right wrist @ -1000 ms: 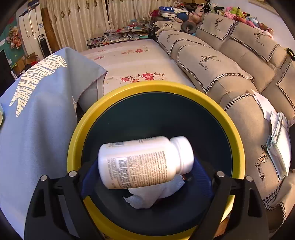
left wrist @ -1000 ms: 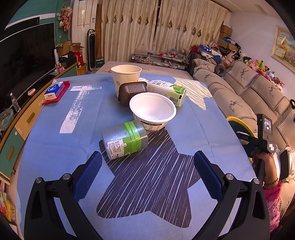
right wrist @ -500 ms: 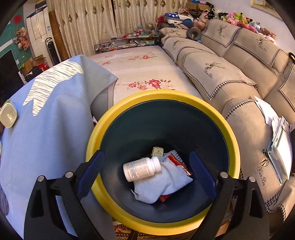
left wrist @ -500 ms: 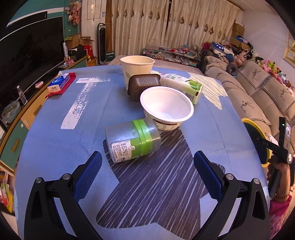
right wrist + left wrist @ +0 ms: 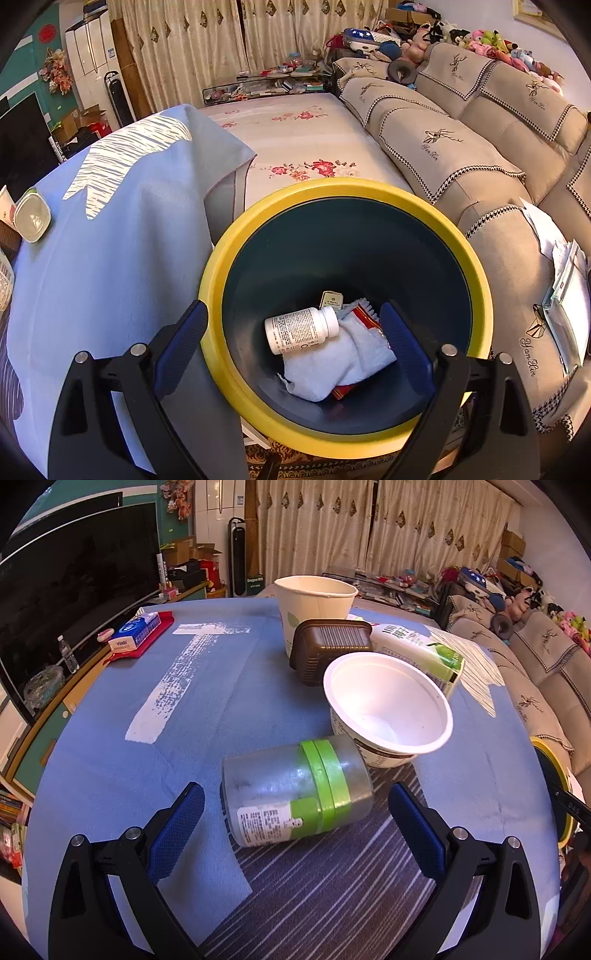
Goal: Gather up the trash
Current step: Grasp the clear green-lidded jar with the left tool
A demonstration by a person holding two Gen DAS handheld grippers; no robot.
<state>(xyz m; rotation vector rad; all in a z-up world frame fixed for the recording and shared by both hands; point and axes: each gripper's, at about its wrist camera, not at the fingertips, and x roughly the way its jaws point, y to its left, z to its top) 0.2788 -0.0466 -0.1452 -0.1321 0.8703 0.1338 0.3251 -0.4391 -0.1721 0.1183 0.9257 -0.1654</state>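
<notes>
Left wrist view only: left gripper [image 5: 295,823] spread wide, empty, flanking a toppled grey jar [image 5: 295,792] on the blue tablecloth [image 5: 110,746]. Right wrist view only: right gripper [image 5: 293,341] wide, empty, above the yellow-rimmed bin [image 5: 476,266] containing a white pill bottle [image 5: 301,329].

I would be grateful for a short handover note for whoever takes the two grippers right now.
Left gripper: open, empty, lined up on the green-banded jar lying on its side on the table.
Right gripper: open, empty, above the yellow-rimmed bin.
Done: white pill bottle is in the bin, on a cloth.
Left on the table: the jar, white bowl, brown tub, paper cup, green carton.
</notes>
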